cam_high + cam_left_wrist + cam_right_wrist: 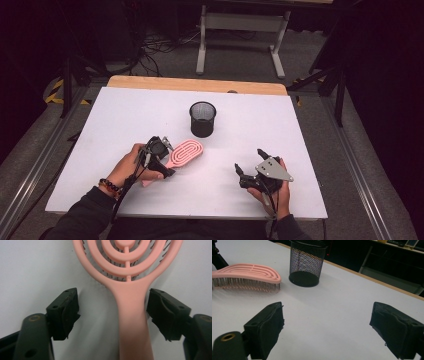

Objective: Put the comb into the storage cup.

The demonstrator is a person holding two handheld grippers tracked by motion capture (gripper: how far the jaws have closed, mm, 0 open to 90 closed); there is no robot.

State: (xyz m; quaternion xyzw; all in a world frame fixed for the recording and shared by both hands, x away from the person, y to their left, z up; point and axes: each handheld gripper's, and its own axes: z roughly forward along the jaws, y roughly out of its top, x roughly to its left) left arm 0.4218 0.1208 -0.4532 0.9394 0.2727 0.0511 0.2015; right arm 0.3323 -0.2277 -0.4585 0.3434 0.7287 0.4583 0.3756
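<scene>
A pink hairbrush (185,152) lies bristles down on the white table top (300,145), left of centre. My left gripper (169,159) is at its handle end. In the left gripper view the handle (131,315) runs between the jaws of the left gripper (112,297), close against the right pad (162,310), with a wide gap to the left pad (65,310). My right gripper (249,159) rests near the front right, open with nothing between its fingers; from the right gripper (327,312) the hairbrush (247,271) shows far left.
A black mesh cup (202,119) stands upright behind the brush, near the table's middle; in the right gripper view the mesh cup (305,262) is ahead and left. A wooden strip (200,84) edges the far side. Bare white surface lies between the two grippers.
</scene>
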